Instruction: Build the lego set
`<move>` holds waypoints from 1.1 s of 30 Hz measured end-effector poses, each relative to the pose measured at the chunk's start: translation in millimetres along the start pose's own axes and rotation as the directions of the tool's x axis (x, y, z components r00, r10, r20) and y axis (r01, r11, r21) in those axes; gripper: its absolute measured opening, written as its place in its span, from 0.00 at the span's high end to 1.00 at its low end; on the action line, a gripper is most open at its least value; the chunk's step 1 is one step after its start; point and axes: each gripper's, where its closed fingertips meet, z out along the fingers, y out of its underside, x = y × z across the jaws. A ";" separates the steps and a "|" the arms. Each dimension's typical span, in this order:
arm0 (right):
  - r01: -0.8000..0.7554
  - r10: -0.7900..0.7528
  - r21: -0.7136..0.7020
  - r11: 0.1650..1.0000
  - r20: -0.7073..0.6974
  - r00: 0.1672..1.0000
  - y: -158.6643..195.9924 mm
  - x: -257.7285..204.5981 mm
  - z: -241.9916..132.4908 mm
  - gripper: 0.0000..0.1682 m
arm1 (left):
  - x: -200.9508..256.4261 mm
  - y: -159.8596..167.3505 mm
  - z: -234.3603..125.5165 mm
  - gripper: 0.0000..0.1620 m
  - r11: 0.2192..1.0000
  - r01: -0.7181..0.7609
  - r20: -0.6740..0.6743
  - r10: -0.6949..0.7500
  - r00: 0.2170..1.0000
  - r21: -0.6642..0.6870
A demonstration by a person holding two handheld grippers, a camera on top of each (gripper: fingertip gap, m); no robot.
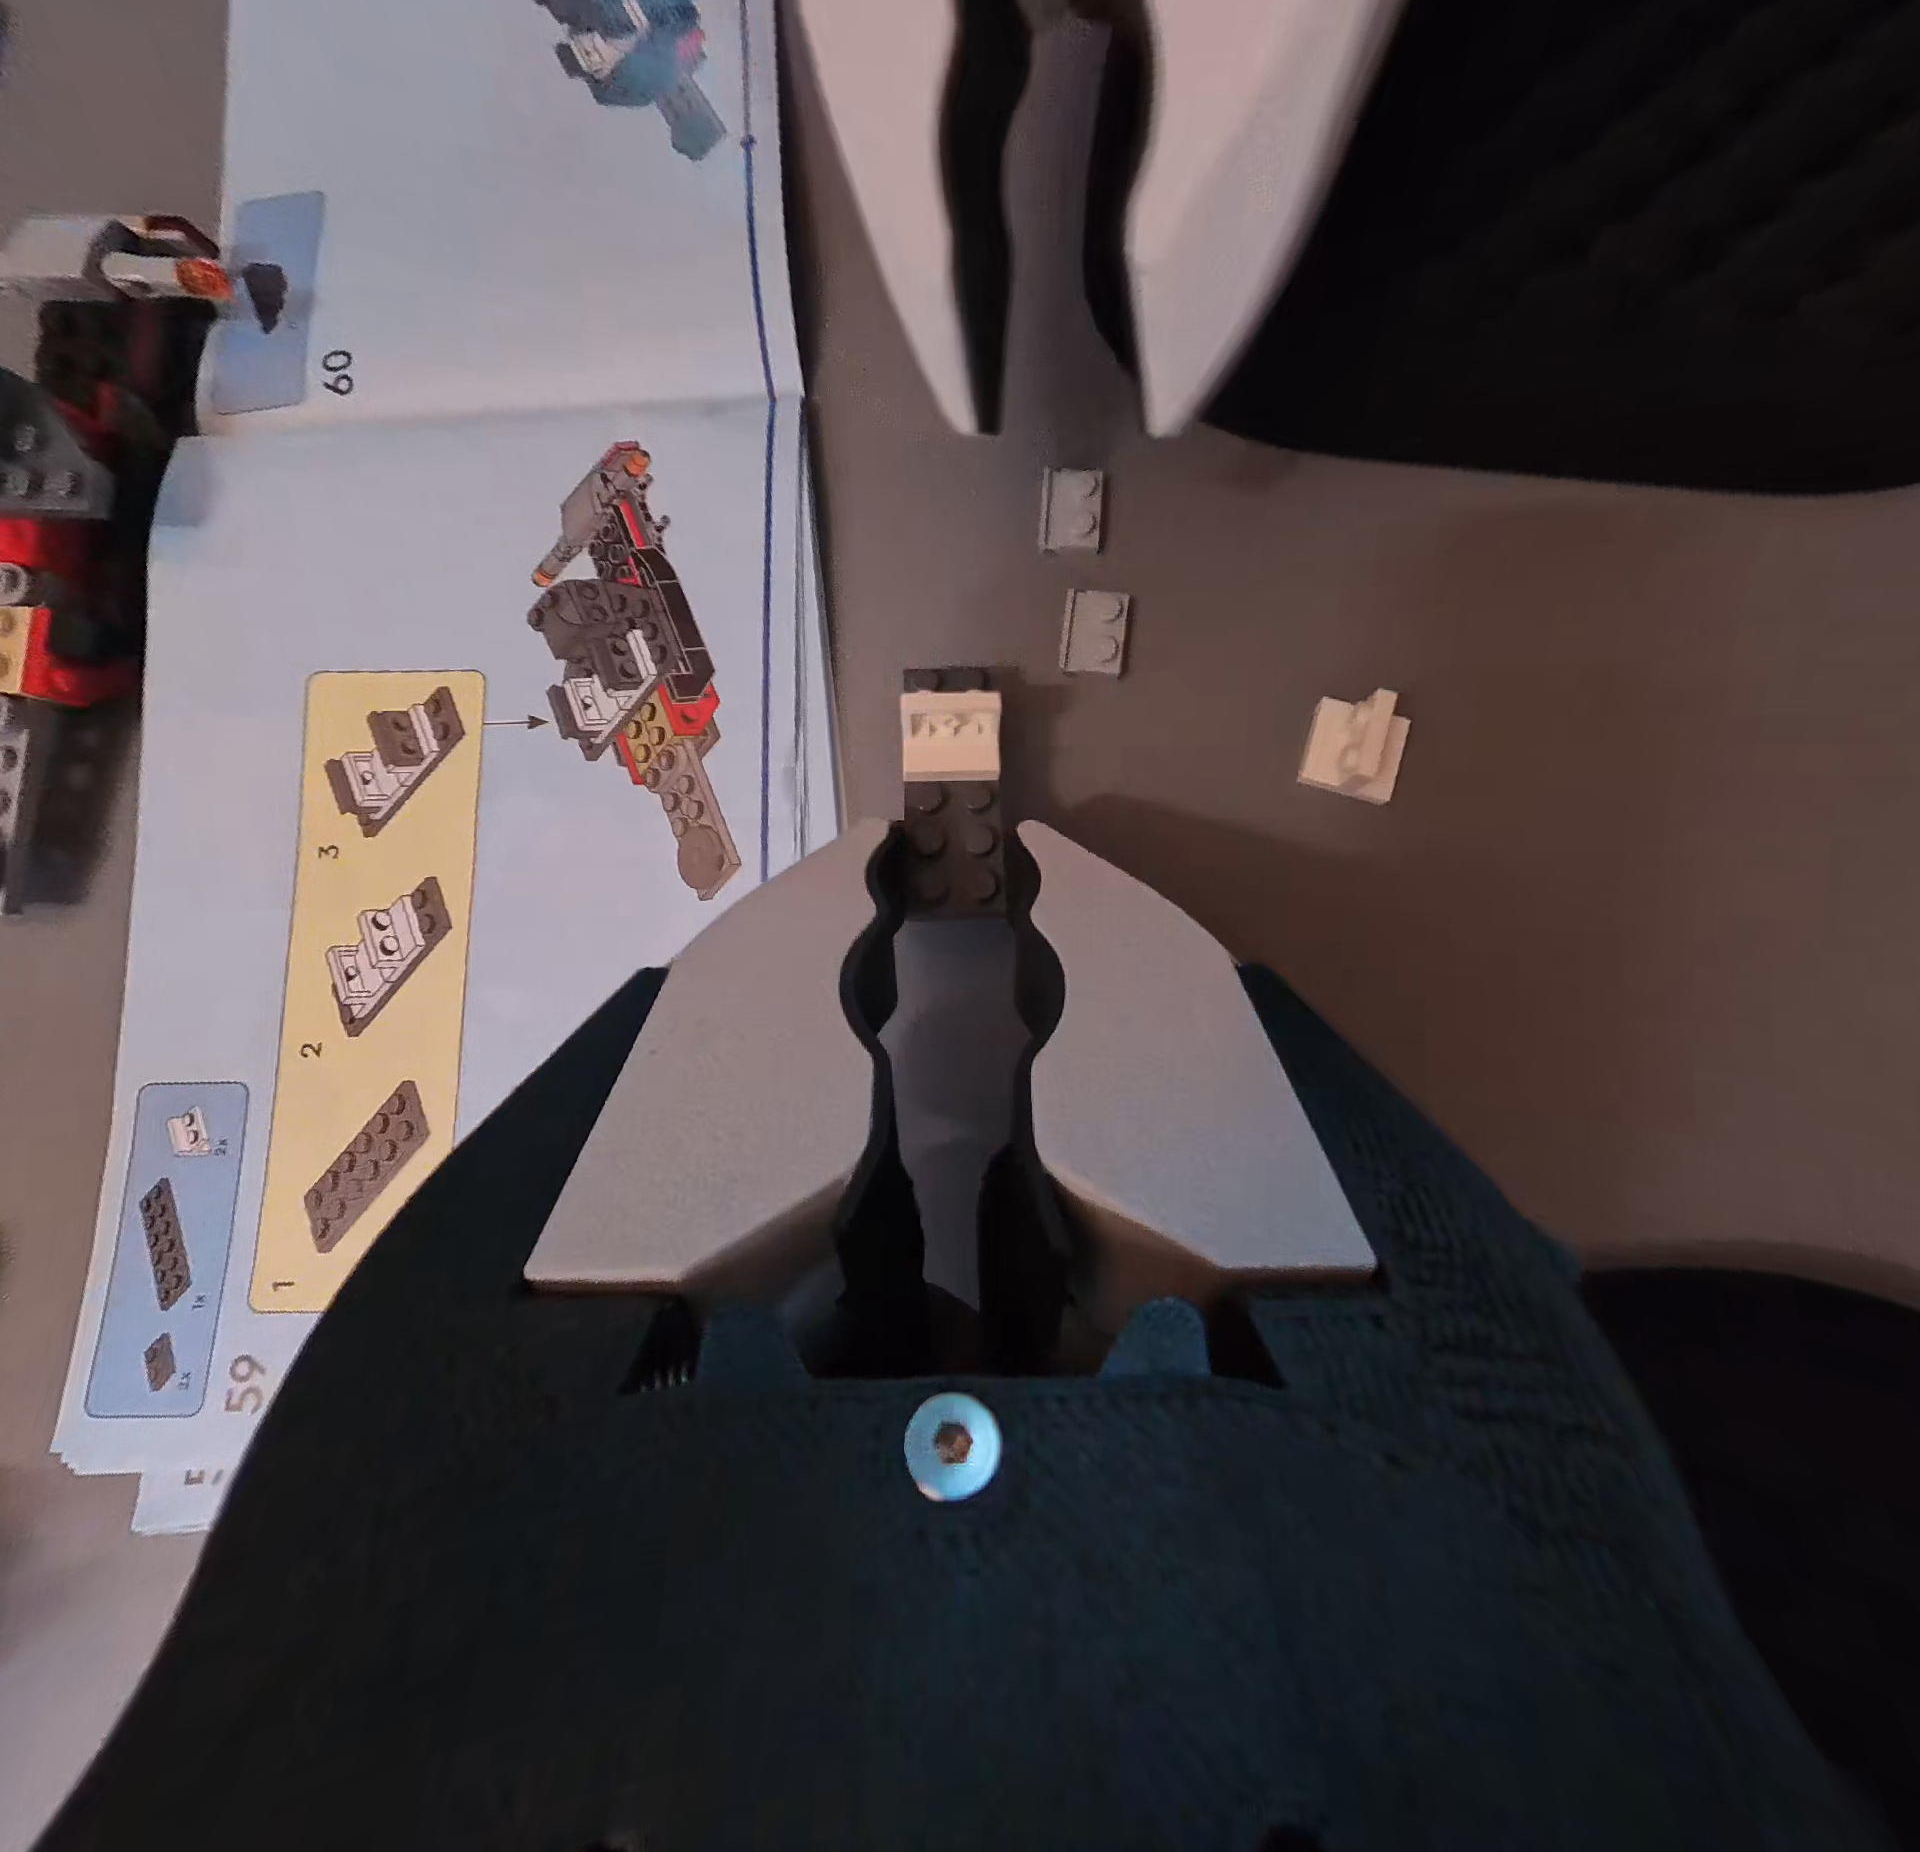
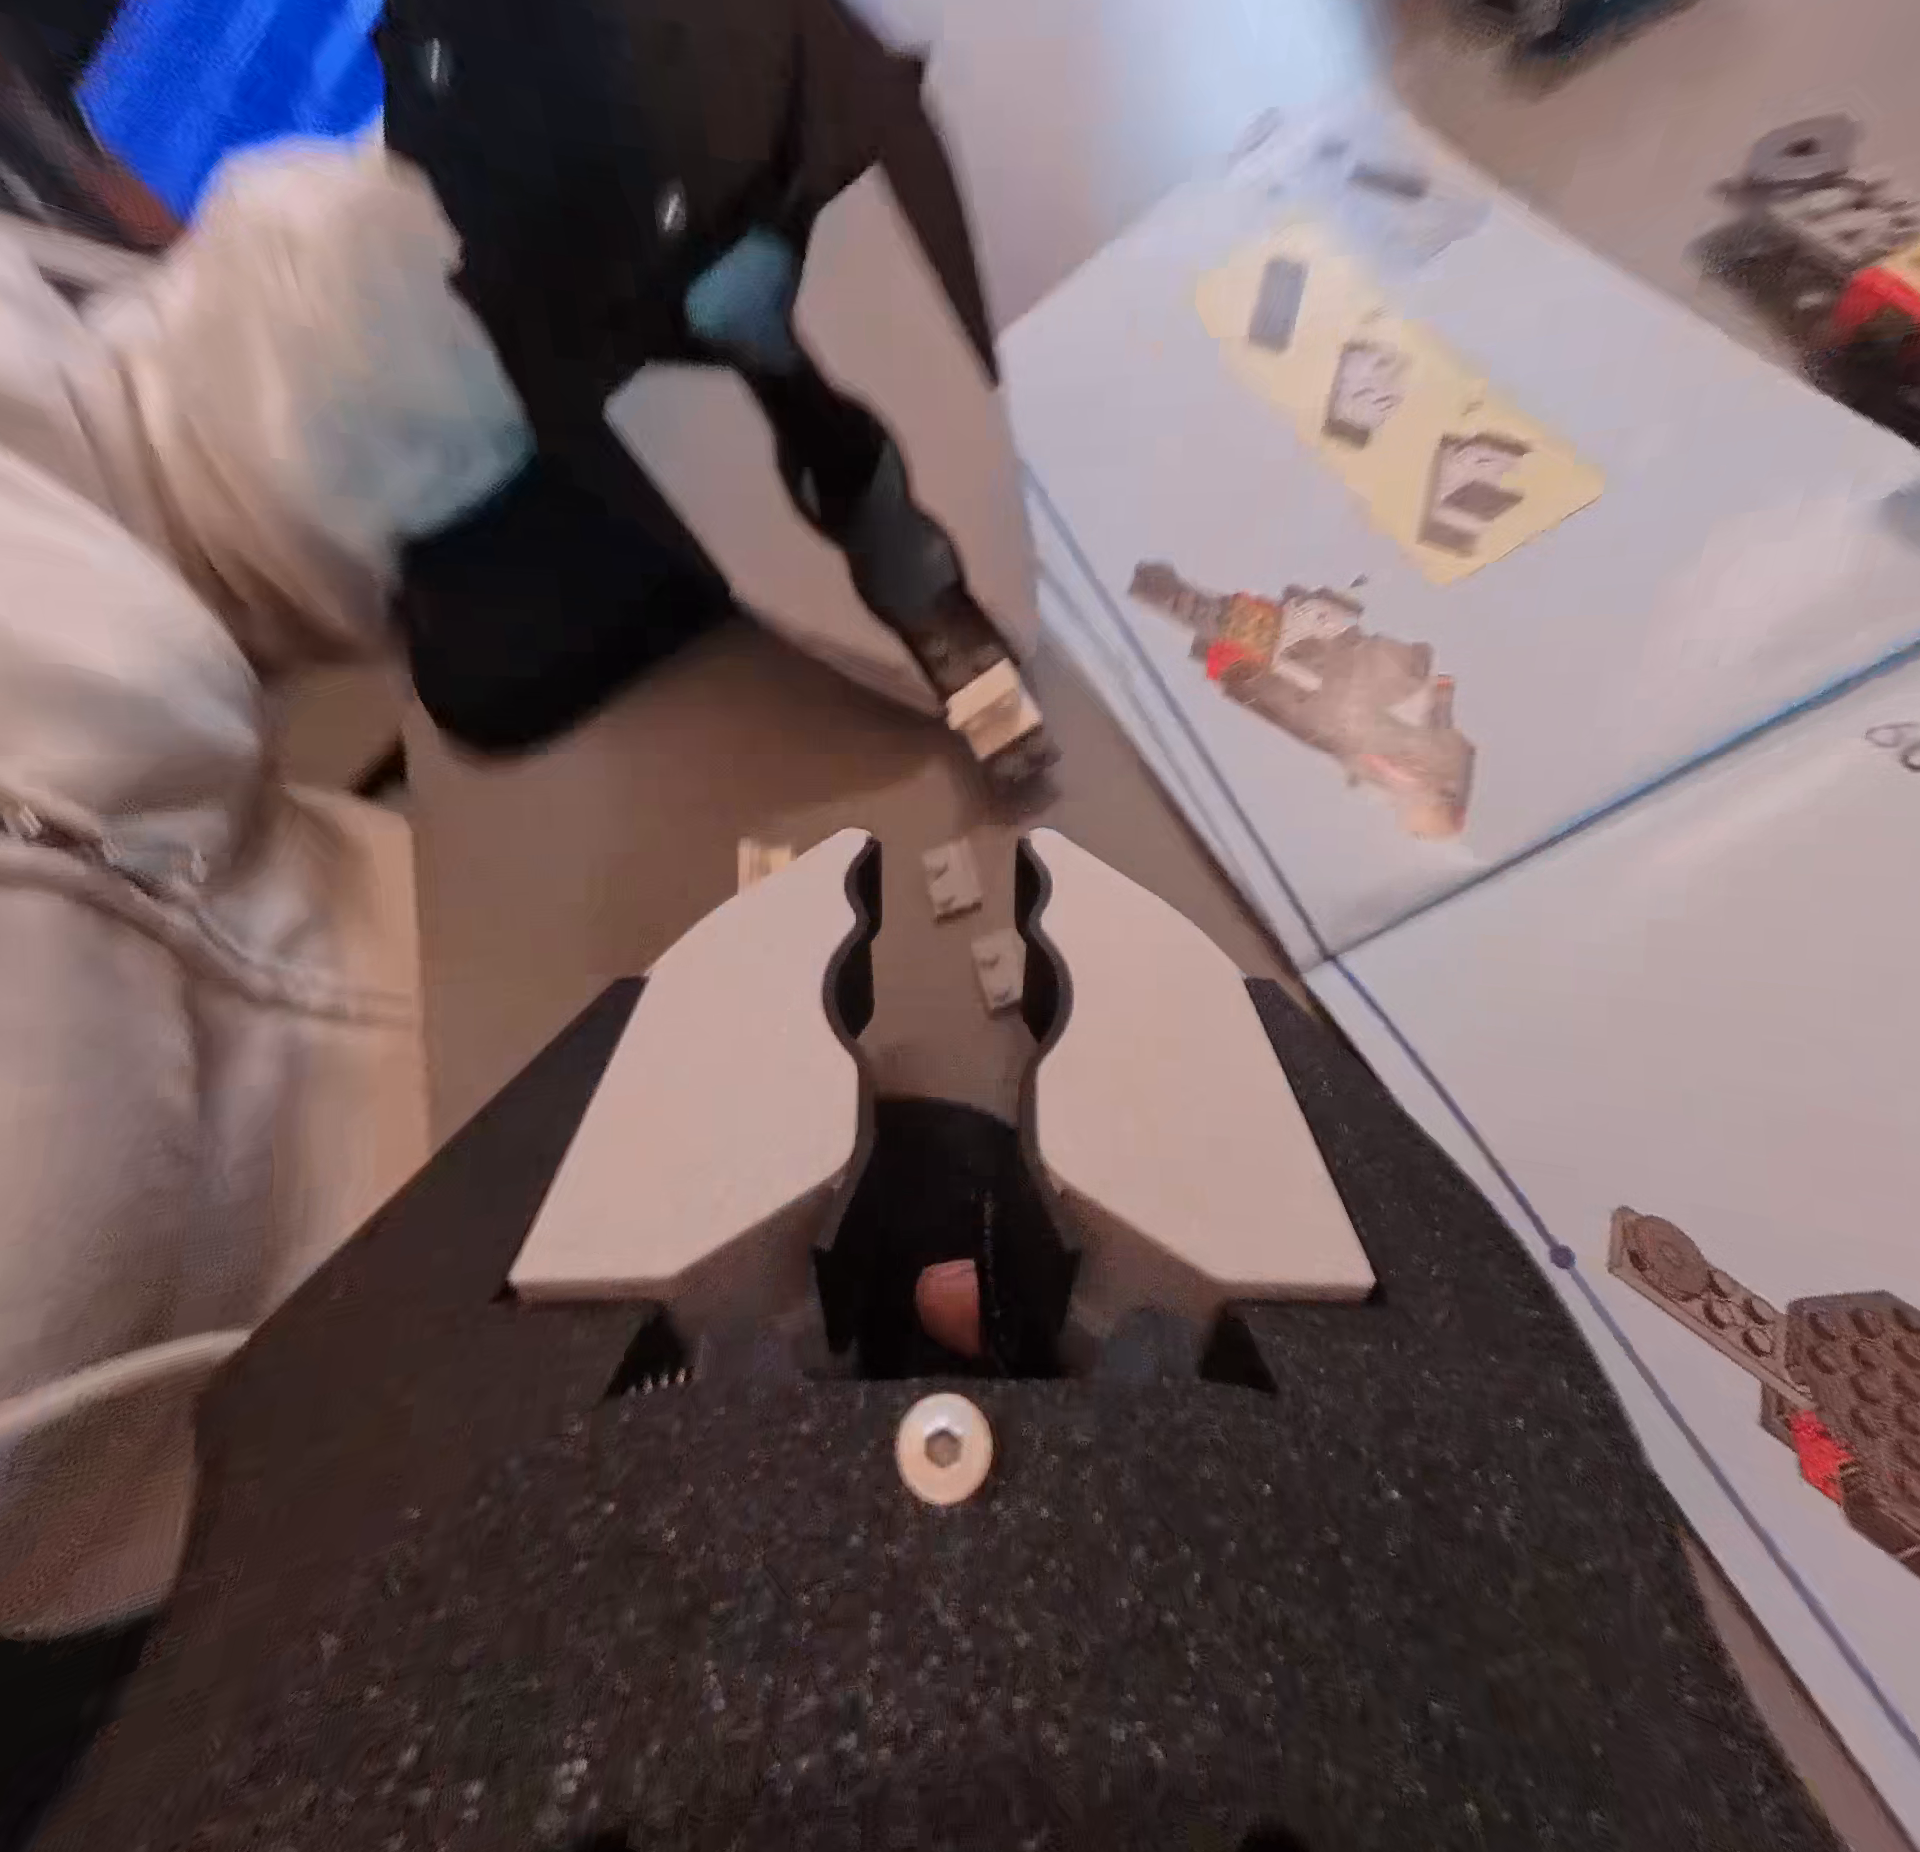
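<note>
Left gripper (image 1: 951,846) pinches the long black studded plate (image 1: 956,846), its white bracket (image 1: 951,732) already seated; right gripper (image 2: 945,867), fingers apart, should descend squarely over 1 of 2 grey plates (image 2: 954,875).

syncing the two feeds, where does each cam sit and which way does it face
Left wrist: on the left claw, facing down at the table; claw shut on the black plate.
Right wrist: on the right claw, open, facing the left claw; a sleeve shows.
Shared: plate, two grey pieces, booklet.
</note>
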 end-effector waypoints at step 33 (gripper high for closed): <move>0.302 -0.302 -0.014 0.953 -0.007 0.953 8.7 -51.1 22.0 0.91 | -0.3 -16.0 -28.7 0.85 0.969 0.009 -0.059 0.005 0.998 0.247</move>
